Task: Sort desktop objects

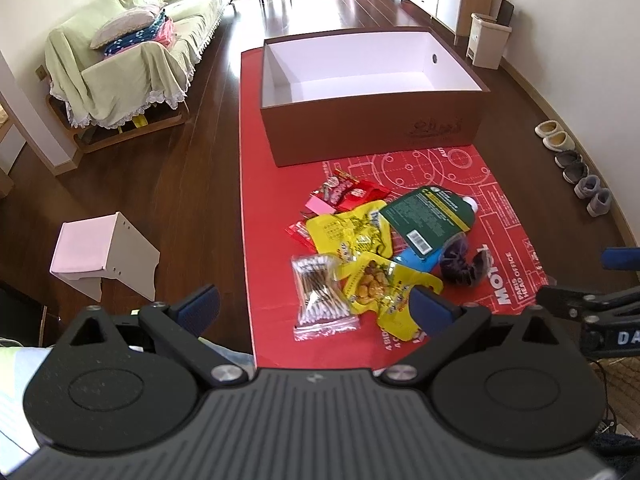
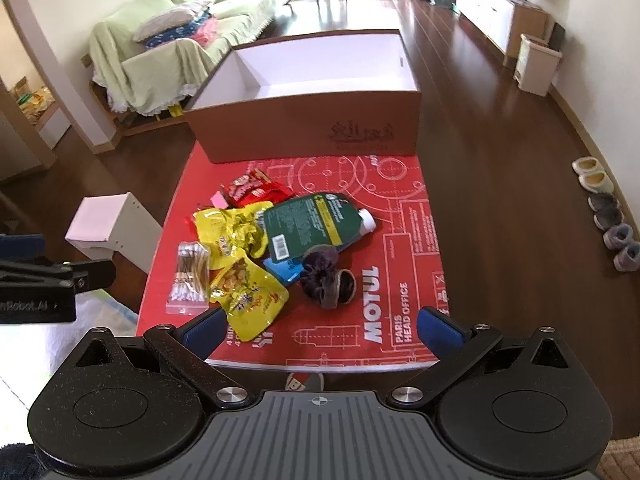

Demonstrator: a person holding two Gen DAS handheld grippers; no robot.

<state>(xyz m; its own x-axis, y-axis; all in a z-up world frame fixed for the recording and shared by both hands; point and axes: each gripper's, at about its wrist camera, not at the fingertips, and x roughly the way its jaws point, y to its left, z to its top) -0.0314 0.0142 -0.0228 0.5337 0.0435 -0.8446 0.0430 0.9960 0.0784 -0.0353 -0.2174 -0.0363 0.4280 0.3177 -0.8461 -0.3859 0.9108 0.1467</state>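
Observation:
A pile of small items lies on the red mat: a clear cotton swab bag, yellow snack packets, red snack packets, a dark green pouch and a purple scrunchie. Behind them stands a brown box, white inside with nothing in it. My left gripper hovers open near the swab bag. My right gripper hovers open at the mat's near edge, holding nothing.
A white step stool stands left of the mat. A covered sofa is at the back left. Slippers line the right wall, near a white bin.

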